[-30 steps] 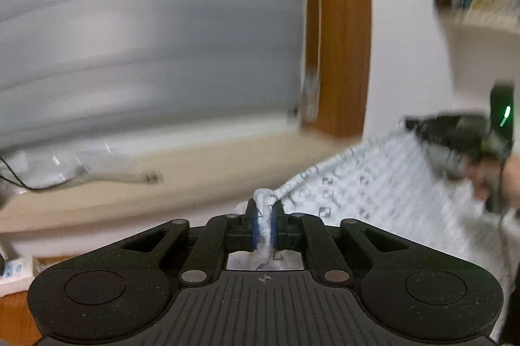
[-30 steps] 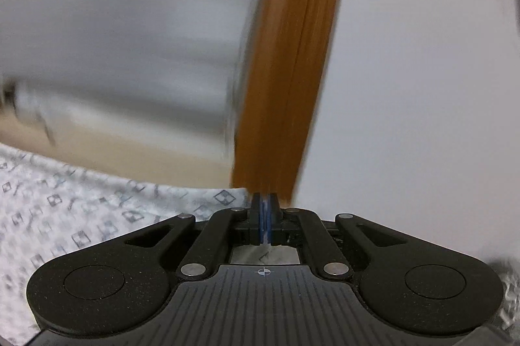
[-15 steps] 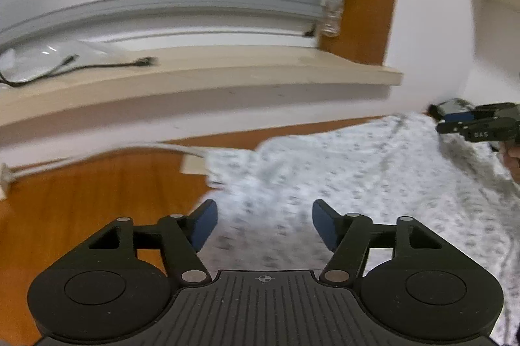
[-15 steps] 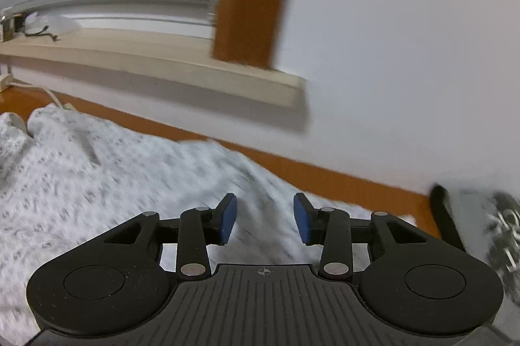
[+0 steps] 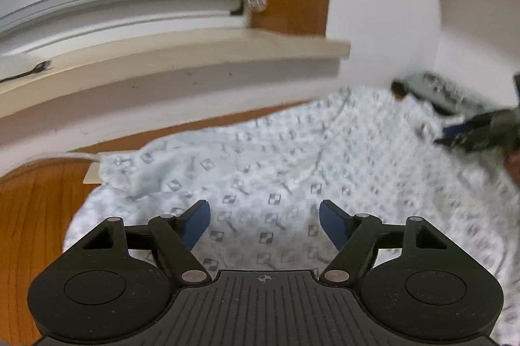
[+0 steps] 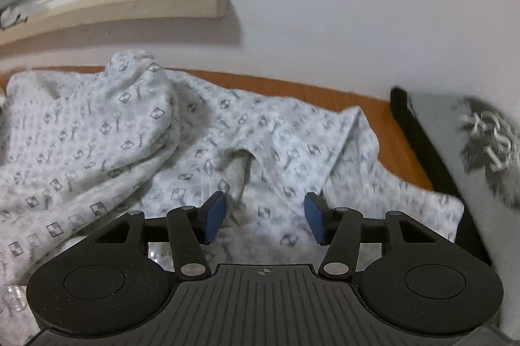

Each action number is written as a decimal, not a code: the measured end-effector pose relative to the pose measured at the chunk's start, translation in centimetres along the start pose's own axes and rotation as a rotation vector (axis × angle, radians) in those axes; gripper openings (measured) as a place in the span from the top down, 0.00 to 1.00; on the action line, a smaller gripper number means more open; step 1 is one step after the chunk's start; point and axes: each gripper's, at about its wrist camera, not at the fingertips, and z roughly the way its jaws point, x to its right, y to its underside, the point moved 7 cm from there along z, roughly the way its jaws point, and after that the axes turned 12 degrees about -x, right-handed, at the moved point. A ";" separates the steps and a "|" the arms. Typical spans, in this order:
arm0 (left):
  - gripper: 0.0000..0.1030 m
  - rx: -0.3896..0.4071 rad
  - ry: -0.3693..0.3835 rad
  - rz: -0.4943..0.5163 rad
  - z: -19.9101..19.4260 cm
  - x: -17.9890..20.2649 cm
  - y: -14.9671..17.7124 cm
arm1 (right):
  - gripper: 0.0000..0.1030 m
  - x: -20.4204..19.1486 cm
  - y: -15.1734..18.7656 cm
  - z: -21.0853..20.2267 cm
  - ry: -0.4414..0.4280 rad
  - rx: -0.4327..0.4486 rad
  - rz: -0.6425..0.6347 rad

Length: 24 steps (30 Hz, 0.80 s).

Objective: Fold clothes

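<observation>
White cloth with small grey squares, our shirt (image 5: 276, 170), lies crumpled on the wooden table (image 5: 29, 216), reaching from near the windowsill (image 5: 169, 53) wall to the grey garment (image 6: 481, 131), whose print we cannot read. We hold our left gripper (image 5: 264, 222) and right gripper (image 6: 265, 217) above it, jaws spread, empty. Bare wood shows left.

Clearance around the patterned garment (image 5: 266, 170) on the wooden table (image 5: 29, 216)
Bare wood lies open at left; the windowsill (image 5: 182, 53) overhangs the far edge, and a grey printed item (image 6: 481, 138) bounds the right side, touching the cloth
</observation>
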 end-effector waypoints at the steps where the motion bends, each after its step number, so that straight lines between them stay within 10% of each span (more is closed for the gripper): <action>1: 0.25 -0.004 -0.004 0.005 0.0 0.0 0.2 | 0.50 0.3 0.2 -0.5 -0.005 -0.002 0.010; 15: 0.25 -0.057 -0.046 0.060 -0.2 -0.7 3.4 | 0.50 2.6 4.0 -5.7 -0.023 -0.093 0.008; 24: 0.24 -0.054 -0.033 0.039 -1.2 -1.0 3.9 | 0.49 -1.9 -4.0 -5.4 -0.073 0.072 -0.048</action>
